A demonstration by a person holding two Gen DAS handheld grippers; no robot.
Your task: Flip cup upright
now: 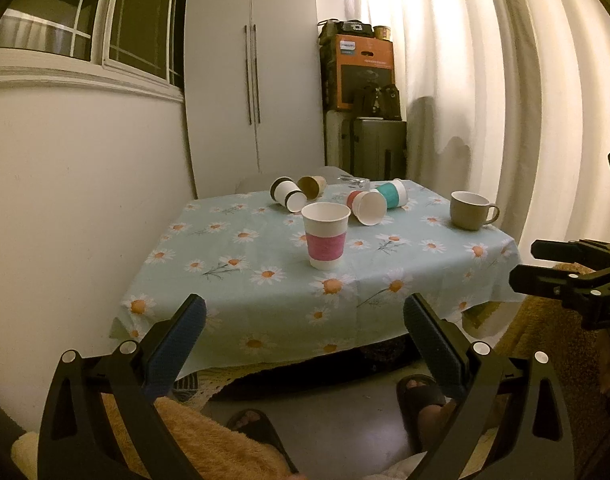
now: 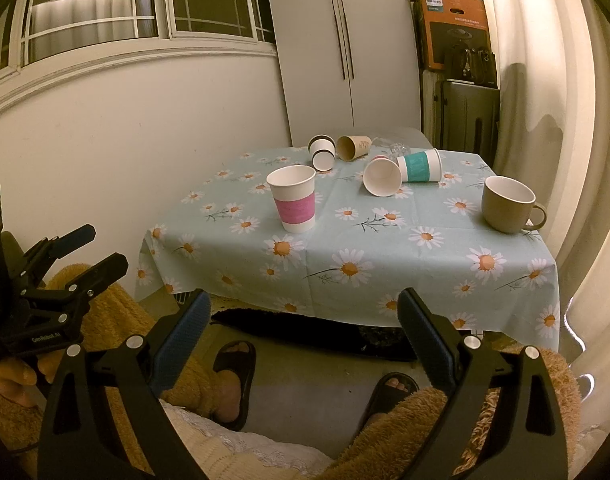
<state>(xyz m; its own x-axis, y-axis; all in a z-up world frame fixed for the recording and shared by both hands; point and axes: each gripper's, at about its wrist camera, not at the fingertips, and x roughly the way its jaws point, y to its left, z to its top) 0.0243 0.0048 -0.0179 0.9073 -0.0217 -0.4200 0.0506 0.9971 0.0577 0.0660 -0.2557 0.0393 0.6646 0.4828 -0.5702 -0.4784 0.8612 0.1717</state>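
A pink-banded paper cup (image 1: 326,235) (image 2: 293,198) stands upright mid-table. Several paper cups lie on their sides behind it: a black-banded one (image 1: 287,194) (image 2: 321,152), a brown one (image 1: 312,185) (image 2: 353,147), a red-banded one (image 1: 367,206) (image 2: 382,176) and a teal-banded one (image 1: 393,193) (image 2: 419,165). A beige mug (image 1: 470,210) (image 2: 508,204) stands upright at the right. My left gripper (image 1: 305,316) (image 2: 89,248) is open and empty, short of the table's near edge. My right gripper (image 2: 303,312) (image 1: 523,264) is open and empty too.
The table wears a daisy-print cloth (image 1: 265,300) (image 2: 425,276) and stands against a white wall at left. A white wardrobe (image 1: 253,80), suitcases and boxes (image 1: 363,76) stand behind; curtains (image 1: 505,100) hang at right. Sandalled feet (image 2: 235,376) are on the floor below.
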